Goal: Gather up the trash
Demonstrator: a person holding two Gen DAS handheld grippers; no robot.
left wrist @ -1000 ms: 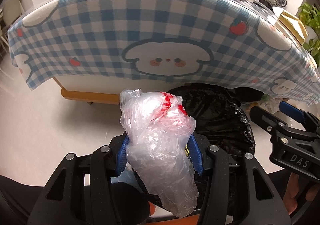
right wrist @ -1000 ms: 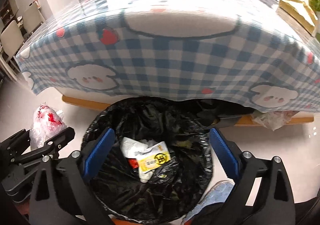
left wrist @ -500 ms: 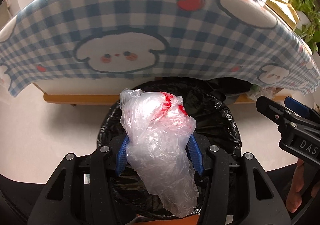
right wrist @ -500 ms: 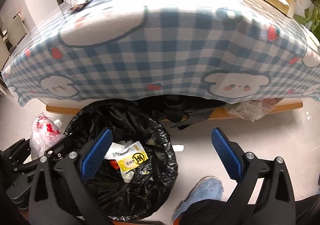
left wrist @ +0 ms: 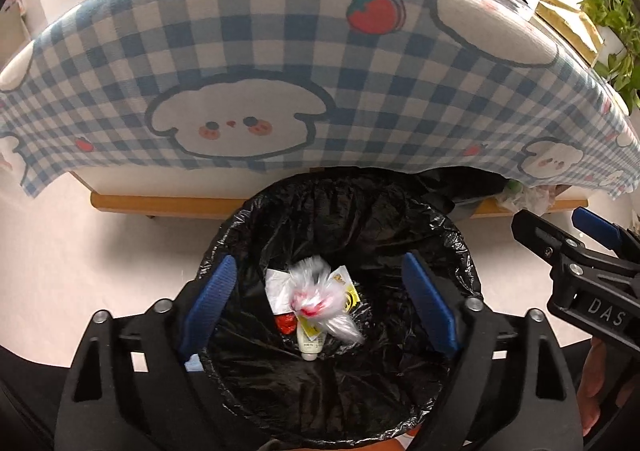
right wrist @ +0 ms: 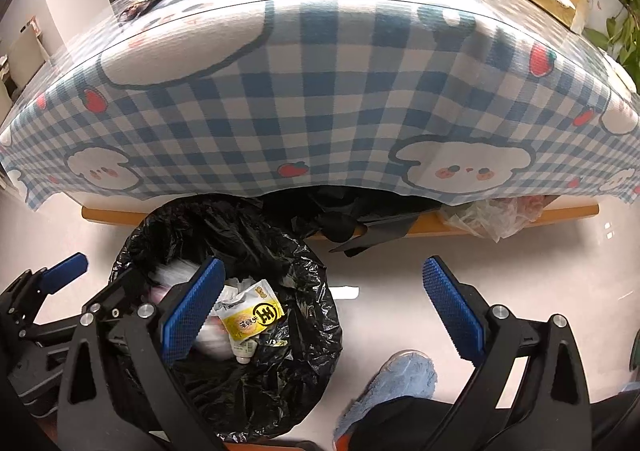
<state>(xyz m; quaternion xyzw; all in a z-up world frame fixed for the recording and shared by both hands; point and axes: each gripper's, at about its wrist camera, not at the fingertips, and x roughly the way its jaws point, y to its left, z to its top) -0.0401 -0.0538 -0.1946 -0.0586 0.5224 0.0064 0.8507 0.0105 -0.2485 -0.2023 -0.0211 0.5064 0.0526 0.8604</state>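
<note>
1. Releasing: your left gripper (left wrist: 320,307) has just been opening; jaws wide apart, nothing between them. Hold it over the bin (left wrist: 448,227) until the drop settles.
2. Right gripper (right wrist: 324,307) also spread, empty.
3. Plastic bag (left wrist: 320,295): clear, crumpled, red print, blurred, below your fingers inside the bin.

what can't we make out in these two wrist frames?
- Clear plastic bag: motion-blurred in the left wrist view; the right gripper's finger hides most of it in the right wrist view.
- Bin bottom: covered by trash.
- Crumpled plastic under the table: contents unreadable.
- Slipper: partly hidden by dark clothing.
</note>
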